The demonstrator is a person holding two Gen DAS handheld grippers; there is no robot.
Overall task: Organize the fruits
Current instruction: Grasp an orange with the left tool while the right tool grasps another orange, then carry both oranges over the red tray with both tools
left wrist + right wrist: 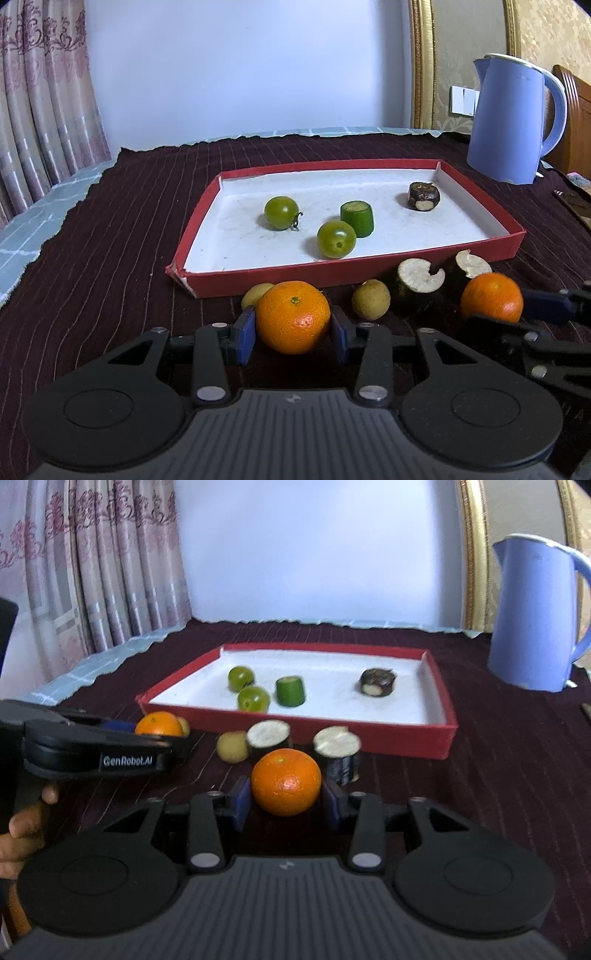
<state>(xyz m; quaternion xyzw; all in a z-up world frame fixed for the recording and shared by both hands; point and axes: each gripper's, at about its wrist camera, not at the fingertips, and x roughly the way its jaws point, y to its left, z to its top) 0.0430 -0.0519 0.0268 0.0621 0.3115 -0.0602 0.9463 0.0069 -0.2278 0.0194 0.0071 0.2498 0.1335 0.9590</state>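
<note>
Jaws of your left gripper (293, 328) clasp a glossy mandarin (293, 321) between blue pads, low over the dark cloth-covered surface (110, 258). Your right gripper (285, 797) likewise clamps a second mandarin (285, 782). Beyond both, the red tray (354, 267) holds two green tomatoes (281, 212).

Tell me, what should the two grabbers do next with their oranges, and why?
Probably lift both and carry them forward over the red tray. The left gripper and right gripper each have an orange between their fingers, both sit on the cloth in front of the tray, and the tray has plenty of bare white floor.
</note>
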